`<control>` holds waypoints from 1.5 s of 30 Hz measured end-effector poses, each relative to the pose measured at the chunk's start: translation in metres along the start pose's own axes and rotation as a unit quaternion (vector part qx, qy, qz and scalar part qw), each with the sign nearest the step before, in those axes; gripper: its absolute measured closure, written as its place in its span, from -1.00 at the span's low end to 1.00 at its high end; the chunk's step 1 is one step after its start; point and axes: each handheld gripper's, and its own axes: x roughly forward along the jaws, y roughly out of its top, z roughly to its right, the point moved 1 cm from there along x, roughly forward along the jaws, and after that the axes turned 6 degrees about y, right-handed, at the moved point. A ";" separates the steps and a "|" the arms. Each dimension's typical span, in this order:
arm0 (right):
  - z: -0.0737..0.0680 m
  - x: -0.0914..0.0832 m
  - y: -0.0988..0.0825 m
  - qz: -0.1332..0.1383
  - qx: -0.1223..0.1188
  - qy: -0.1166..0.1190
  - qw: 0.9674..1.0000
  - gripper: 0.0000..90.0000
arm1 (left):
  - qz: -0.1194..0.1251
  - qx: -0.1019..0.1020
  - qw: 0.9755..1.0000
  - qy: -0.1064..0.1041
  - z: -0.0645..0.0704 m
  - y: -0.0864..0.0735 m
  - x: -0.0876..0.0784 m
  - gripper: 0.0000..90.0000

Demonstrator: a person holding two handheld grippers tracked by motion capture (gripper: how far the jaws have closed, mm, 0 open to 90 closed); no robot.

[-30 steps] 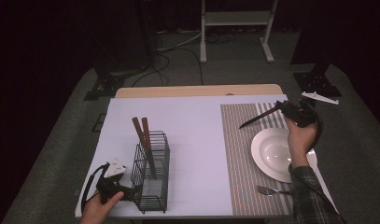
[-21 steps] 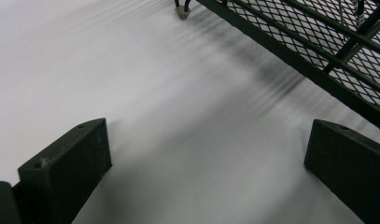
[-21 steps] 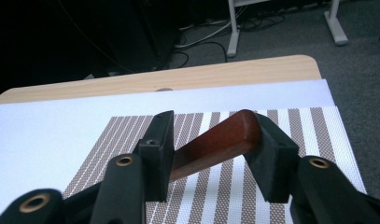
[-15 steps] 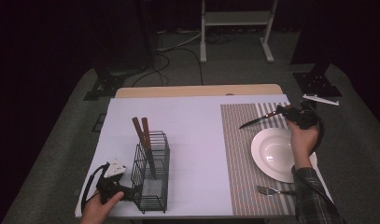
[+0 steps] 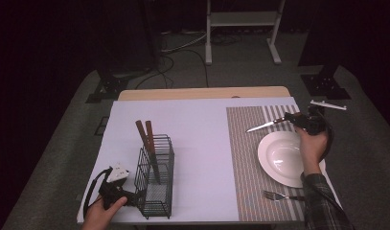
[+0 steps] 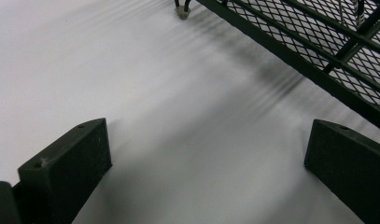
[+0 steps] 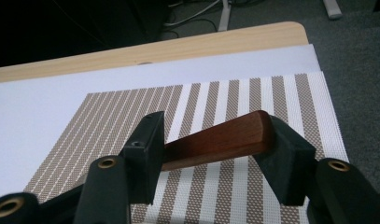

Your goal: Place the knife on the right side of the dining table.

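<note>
A knife with a steel blade (image 5: 262,126) and a brown wooden handle (image 7: 220,140) lies slantwise over the striped placemat (image 5: 245,163), just behind the white plate (image 5: 283,155). My right gripper (image 5: 292,119) is at the handle. Its jaws have just been opening, and the handle runs across the gap between them with its end against the right-hand pad (image 7: 283,154). I see no squeeze on it. My left gripper (image 5: 132,196) rests open on the white sheet beside the black wire basket (image 5: 156,184), with nothing between its pads (image 6: 80,154).
Two wooden-handled utensils (image 5: 145,136) stand in the basket, whose mesh wall (image 6: 318,51) is close ahead of the left jaws. A fork (image 5: 278,195) lies on the placemat near the front edge. A white bar (image 5: 328,104) lies on the floor past the table's right side.
The right gripper and the knife's handle end have dropped a little toward the placemat. The left hand and the basket have not moved.
</note>
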 end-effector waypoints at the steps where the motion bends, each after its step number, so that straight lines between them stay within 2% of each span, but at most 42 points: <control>1: 0.001 0.000 0.000 -0.002 0.000 -0.001 1.000 -0.07 | 0.000 0.000 1.000 0.000 0.000 0.000 0.000 -1.00; 15: 0.013 0.007 -0.009 -0.035 0.021 -0.015 0.999 -0.18 | 0.000 0.000 1.000 0.000 0.000 0.000 0.000 -1.00; 28: 0.019 0.013 -0.013 -0.070 0.041 -0.026 0.996 -0.27 | 0.000 0.000 1.000 0.000 0.000 0.000 0.000 -1.00; 42: 0.018 0.022 -0.012 -0.114 0.048 -0.045 0.991 -0.42 | 0.000 0.000 1.000 0.000 0.000 0.000 0.000 -1.00; 45: 0.017 0.025 -0.011 -0.131 0.044 -0.057 0.989 -0.47 | 0.000 0.000 1.000 0.000 0.000 0.000 0.000 -1.00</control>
